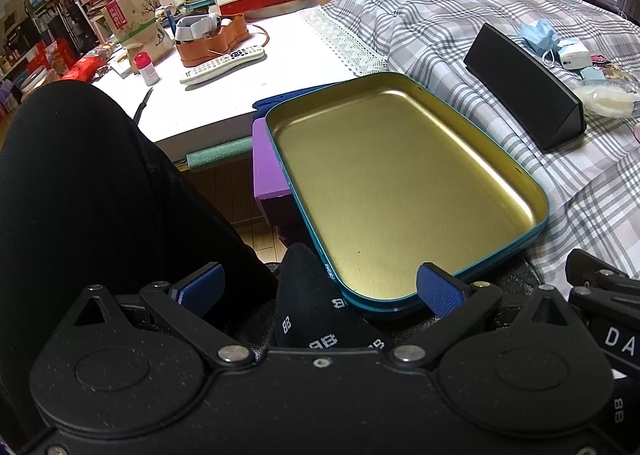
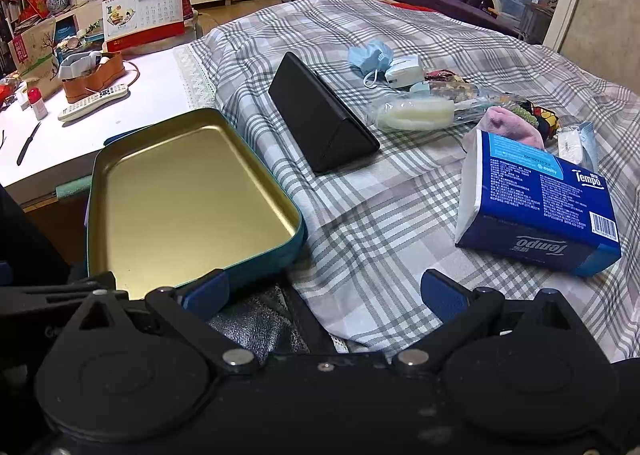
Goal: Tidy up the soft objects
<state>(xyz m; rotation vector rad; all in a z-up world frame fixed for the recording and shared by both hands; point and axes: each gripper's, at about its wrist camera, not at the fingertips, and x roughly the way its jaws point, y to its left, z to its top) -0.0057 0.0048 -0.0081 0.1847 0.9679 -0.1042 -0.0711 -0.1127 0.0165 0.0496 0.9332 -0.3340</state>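
Right wrist view showed the bed (image 2: pixel 400 183) under its checked cover, carrying everything to be sorted. Largest of the soft things was the blue tissue pack (image 2: pixel 536 207), lying to the right and well apart from the tin (image 2: pixel 192 191). The tin sat empty at the bed's left edge, gold inside and teal outside, beside the white worktop (image 2: pixel 100 127). A black triangular case (image 2: pixel 320 119) lay between tin and tissue pack, with a blue face mask (image 2: pixel 370 55) and a pink cloth (image 2: pixel 512 123) farther back.

The right hand-held gripper (image 2: pixel 324 291) stood wide and held nothing. The left hand-held gripper (image 1: pixel 320 291) was also wide, its right pad over the tin's near rim and a black sock (image 1: pixel 312 311) lying between its pads, ungripped as far as could be told.

Judging from this, a good step would take the sock first, pinching it at mid-body, then lowering it flat into a tin corner to leave room.
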